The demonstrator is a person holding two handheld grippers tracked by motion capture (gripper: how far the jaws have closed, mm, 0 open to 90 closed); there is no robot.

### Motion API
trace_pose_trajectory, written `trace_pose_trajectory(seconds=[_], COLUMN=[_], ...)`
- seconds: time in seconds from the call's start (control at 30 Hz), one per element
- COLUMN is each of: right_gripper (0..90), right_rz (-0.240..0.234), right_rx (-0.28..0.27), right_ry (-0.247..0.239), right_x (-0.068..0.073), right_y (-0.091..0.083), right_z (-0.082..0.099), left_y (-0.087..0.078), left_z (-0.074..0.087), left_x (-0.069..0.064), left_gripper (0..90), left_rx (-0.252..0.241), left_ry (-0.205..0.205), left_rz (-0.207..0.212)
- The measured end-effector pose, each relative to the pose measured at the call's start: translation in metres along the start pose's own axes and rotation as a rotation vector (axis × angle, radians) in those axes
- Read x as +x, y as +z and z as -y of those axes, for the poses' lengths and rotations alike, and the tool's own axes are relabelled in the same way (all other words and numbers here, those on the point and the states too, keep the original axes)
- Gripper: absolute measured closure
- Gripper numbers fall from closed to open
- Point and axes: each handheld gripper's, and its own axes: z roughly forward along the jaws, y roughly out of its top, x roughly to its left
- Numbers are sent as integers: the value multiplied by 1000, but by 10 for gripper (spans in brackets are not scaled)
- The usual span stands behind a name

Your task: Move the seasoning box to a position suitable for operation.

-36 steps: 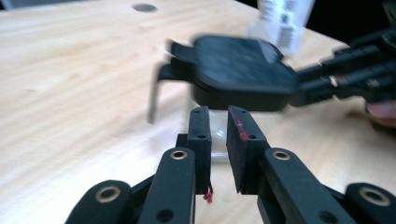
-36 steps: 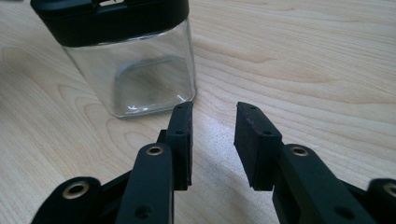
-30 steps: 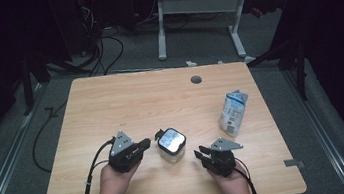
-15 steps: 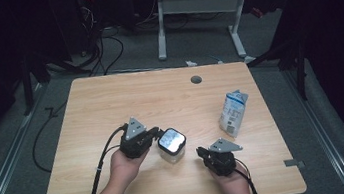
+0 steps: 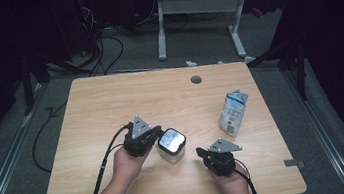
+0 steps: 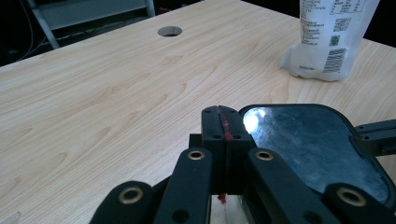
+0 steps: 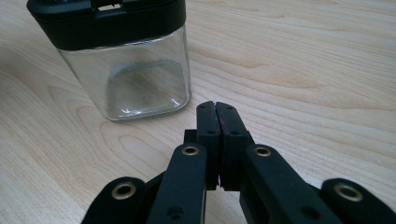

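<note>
- Clear square jar [image 5: 171, 147] with black lid [image 6: 308, 140] upright on the wooden table [image 5: 110, 100], toward the near edge, between the two hands.
- Left tongs [image 5: 158, 138] pressed flat together, nothing between the jaws; tip just beside the lid's left edge, touching or nearly so, hard to say which.
- In the left gripper view, closed jaws level with the lid's glossy top, a red mark along their seam.
- Right tongs [image 5: 200, 152] likewise closed on nothing, just finished closing; pointed at the jar from its right, near but apart.
- In the right gripper view, jar [image 7: 126, 70] seen empty, standing ahead and left of the shut jaws.
- White pouch [image 5: 233, 113] upright farther right on the table, well apart from both tongs.
- Round cable hole [image 5: 196, 79] near the far edge.
</note>
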Motion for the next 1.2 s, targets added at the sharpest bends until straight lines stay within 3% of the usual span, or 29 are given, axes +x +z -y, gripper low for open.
trace_pose_trajectory(seconds=[1.2], right_gripper=[892], right_rz=[1], right_rx=[-19], right_ry=[-27], right_x=[7], right_y=[-1], right_z=[-3], left_y=[0], left_z=[5], left_x=[0], left_gripper=[900], left_rx=[-38], left_ry=[-9], left_rz=[-3])
